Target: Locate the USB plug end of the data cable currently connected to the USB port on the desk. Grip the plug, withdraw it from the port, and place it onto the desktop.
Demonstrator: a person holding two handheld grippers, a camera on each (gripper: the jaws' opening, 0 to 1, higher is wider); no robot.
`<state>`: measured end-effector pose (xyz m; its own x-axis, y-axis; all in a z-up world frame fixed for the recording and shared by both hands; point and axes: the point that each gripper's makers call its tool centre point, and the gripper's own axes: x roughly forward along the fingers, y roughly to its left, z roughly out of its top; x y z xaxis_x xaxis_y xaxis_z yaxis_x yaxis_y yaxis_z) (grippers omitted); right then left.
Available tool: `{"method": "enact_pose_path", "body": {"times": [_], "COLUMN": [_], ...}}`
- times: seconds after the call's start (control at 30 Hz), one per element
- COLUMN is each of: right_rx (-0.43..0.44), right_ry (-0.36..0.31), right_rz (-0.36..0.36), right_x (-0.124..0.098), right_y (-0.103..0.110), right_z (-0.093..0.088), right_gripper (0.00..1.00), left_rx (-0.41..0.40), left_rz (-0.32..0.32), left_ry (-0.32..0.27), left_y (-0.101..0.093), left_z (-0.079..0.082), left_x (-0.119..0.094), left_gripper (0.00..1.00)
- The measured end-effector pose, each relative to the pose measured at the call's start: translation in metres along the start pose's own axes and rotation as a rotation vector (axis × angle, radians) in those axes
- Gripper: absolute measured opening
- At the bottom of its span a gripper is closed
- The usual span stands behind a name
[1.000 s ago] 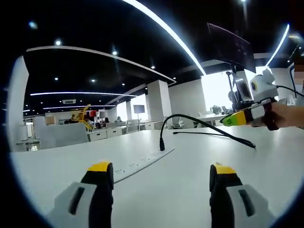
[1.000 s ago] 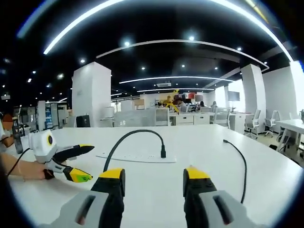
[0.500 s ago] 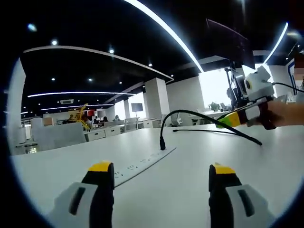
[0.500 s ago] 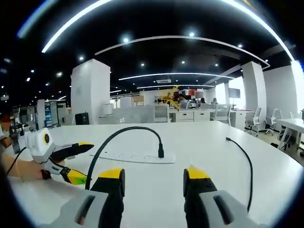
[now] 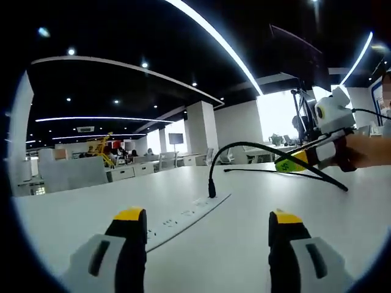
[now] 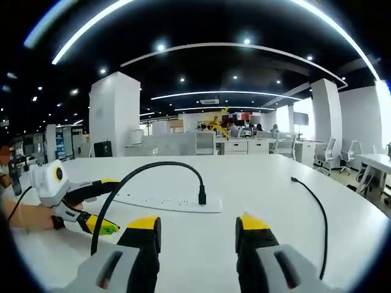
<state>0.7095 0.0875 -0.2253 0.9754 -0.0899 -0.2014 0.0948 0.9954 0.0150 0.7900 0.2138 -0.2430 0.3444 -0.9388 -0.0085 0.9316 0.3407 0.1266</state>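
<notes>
Room: open office, dark ceiling with curved light strips, white pillars.
Counter (image 6: 256,183): white, wide.
Power strip (image 6: 168,202): flat on counter.
Plug (image 6: 201,196): black, upright in strip's right end.
Cable (image 6: 137,177): arches up from plug.
Left hand-held gripper (image 5: 208,223): jaws apart, holding nothing, low over counter.
Right hand-held gripper (image 6: 198,224): jaws apart, holding nothing, near plug.
</notes>
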Motion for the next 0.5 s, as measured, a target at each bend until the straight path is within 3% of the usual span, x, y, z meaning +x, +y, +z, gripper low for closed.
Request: {"method": "enact_pose_path", "body": {"times": [0.5], "right_rx": [0.025], "right_ry": [-0.013], "right_rz": [-0.002], "right_x": [0.017], "right_y": [-0.007], "right_z": [0.010], "right_gripper": [0.49], "left_rx": [0.000], "left_rz": [-0.029], "left_ry": [0.002], "left_y": [0.001], "left_z": [0.000], "left_x": [0.021], "left_gripper": [0.81]}}
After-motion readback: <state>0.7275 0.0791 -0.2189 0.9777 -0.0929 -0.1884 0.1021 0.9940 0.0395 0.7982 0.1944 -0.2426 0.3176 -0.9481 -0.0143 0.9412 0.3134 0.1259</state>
